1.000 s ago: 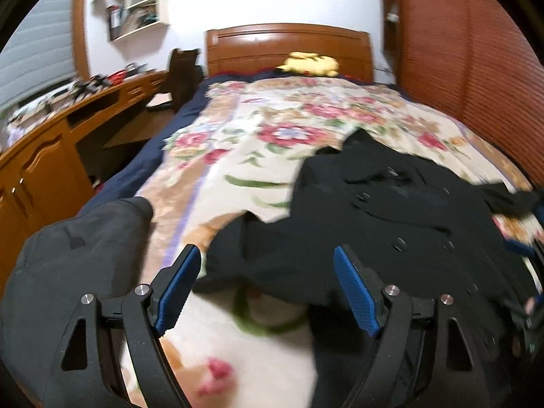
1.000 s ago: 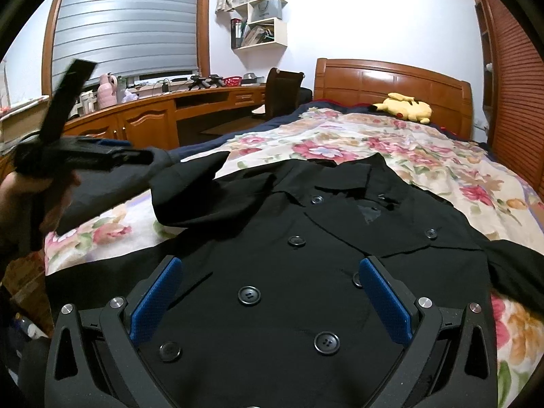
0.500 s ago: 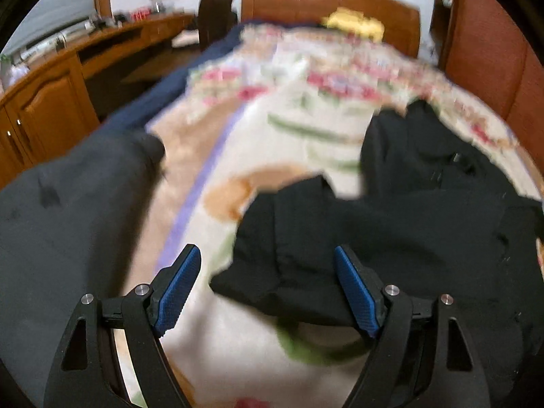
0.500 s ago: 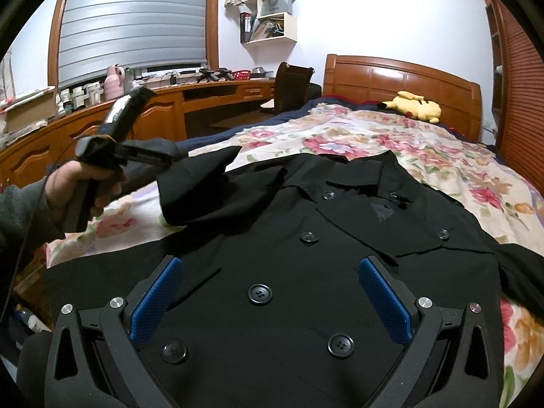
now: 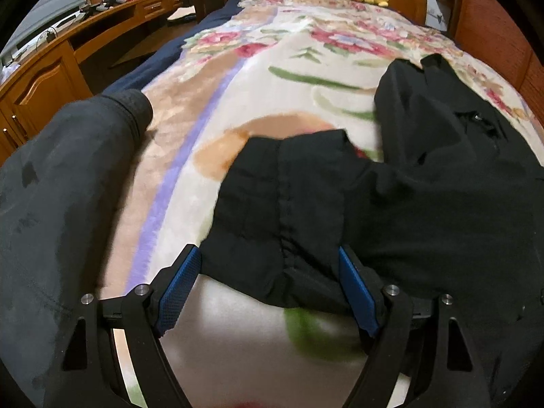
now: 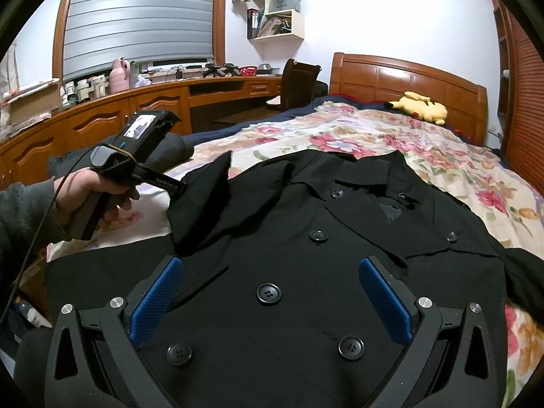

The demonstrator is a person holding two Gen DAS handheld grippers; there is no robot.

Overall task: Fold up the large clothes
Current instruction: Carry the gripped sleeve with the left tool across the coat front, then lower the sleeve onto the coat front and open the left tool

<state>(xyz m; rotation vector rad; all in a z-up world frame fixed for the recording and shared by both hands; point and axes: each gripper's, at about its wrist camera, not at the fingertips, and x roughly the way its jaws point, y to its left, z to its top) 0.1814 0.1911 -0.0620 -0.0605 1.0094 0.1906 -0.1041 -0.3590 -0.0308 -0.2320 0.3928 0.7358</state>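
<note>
a black coat lies buttons-up on the bed, spread over its near end toward the right edge. the left hand-held gripper is spread wide, its blue pads on either side of the coat's sleeve, which lies toward the bed's left edge. the right hand-held gripper is spread too, over the coat's buttoned front. a yellow toy rests by the headboard.
</note>
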